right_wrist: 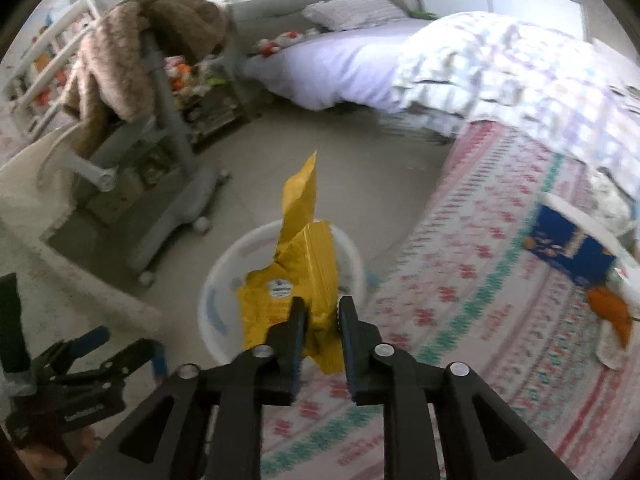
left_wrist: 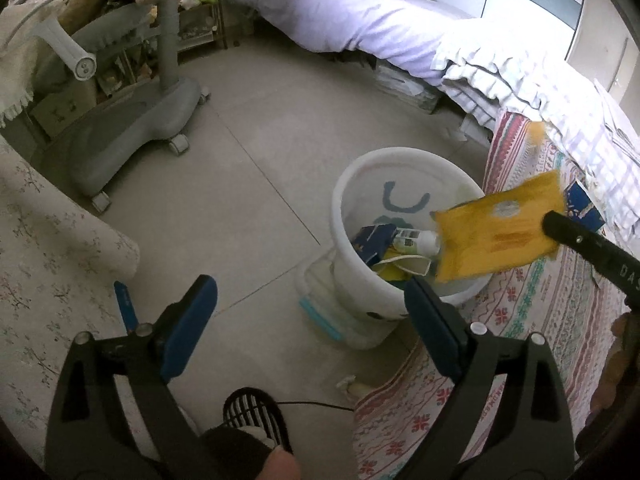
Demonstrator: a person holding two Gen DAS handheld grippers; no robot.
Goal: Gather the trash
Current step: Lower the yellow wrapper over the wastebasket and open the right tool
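Nearest in the left wrist view, the left gripper point(left_wrist: 310, 320) stands with its blue-padded jaws spread wide and nothing between them, over bare floor beside the round white plastic bin point(left_wrist: 356, 216). Just right of it, the right gripper point(right_wrist: 322, 314) has the crinkled yellow foil snack packet point(right_wrist: 298, 280) between its jaws, which stand a little apart; whether the pads still press on it I cannot tell. The packet hangs over the bin's mouth, above a small white bottle point(left_wrist: 416, 240) and dark blue wrapper already inside. It looks light, limp and slippery, best pinched at a flat edge. Farther right, a blue carton point(right_wrist: 570, 250) lies on the patterned bedspread point(right_wrist: 460, 280).
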